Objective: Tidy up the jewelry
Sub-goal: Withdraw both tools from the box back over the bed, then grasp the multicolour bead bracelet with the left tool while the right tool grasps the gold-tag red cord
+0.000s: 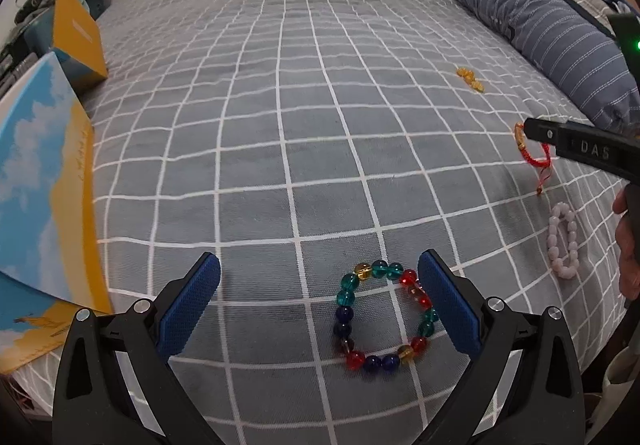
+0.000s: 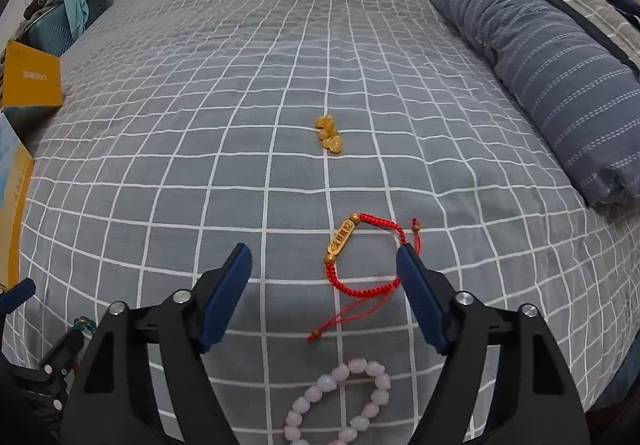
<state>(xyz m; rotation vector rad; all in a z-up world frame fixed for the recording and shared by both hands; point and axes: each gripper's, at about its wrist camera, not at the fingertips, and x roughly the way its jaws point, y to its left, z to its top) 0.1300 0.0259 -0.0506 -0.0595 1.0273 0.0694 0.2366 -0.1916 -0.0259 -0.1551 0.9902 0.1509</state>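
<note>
Below, left hand-held gripper [image 1: 319, 301] gapes over multicoloured bead bracelet [image 1: 384, 315]; right hand-held gripper [image 2: 325, 287] gapes over red cord bracelet [image 2: 366, 251].

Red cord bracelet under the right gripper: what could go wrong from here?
1. The right gripper is open over the red cord bracelet, whose far side lies by one pad; a close may catch only cord, or bunch the soft bedsheet.
2. Its loose tails run toward the pink bead bracelet and could snag it.
3. The left gripper is open at the multicolour bead bracelet; round beads may slip.
</note>
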